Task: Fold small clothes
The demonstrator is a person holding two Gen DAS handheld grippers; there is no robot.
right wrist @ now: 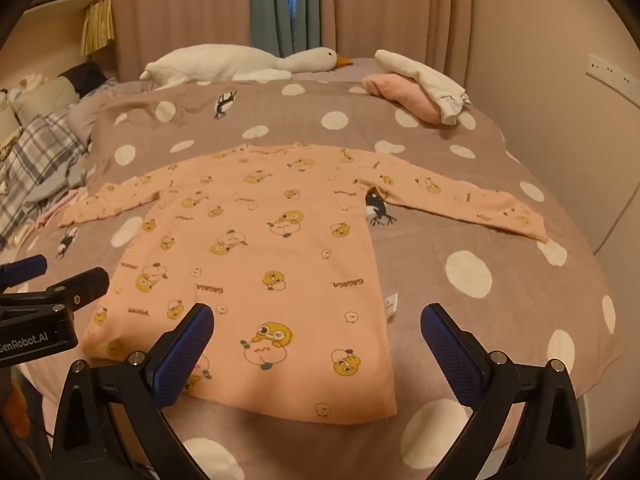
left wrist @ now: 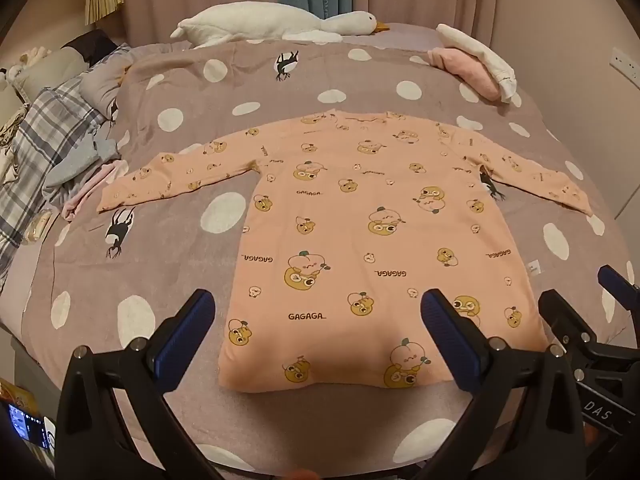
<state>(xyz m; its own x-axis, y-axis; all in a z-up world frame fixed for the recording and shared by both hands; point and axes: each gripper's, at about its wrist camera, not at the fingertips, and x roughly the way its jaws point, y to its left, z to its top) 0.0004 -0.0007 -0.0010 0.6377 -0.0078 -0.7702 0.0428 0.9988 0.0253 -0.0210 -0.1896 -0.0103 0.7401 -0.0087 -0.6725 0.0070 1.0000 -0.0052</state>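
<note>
The fingers of the left gripper (left wrist: 316,320) and right gripper (right wrist: 316,328) are spread wide, holding nothing. Just beyond their tips, the peach shirt (left wrist: 360,240) lies flat on the dotted bedspread (left wrist: 168,240), sleeves outstretched.

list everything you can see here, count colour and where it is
shirt: 1, peach with cartoon print, spread flat mid-bed, sleeves out
bedspread: 1, mauve with white dots, covers the bed
goose plush: 1, white, far edge of the bed
folded clothes: small pile, pink and white, far right corner
plaid fabric: 1, grey and white, left side of the bed
curtains: pink with a teal one between, behind the bed
wall socket: 1, white, right wall
left gripper: 1, black with blue pads, open, above the hem
right gripper: 1, same colours, open, above the hem's right part
</note>
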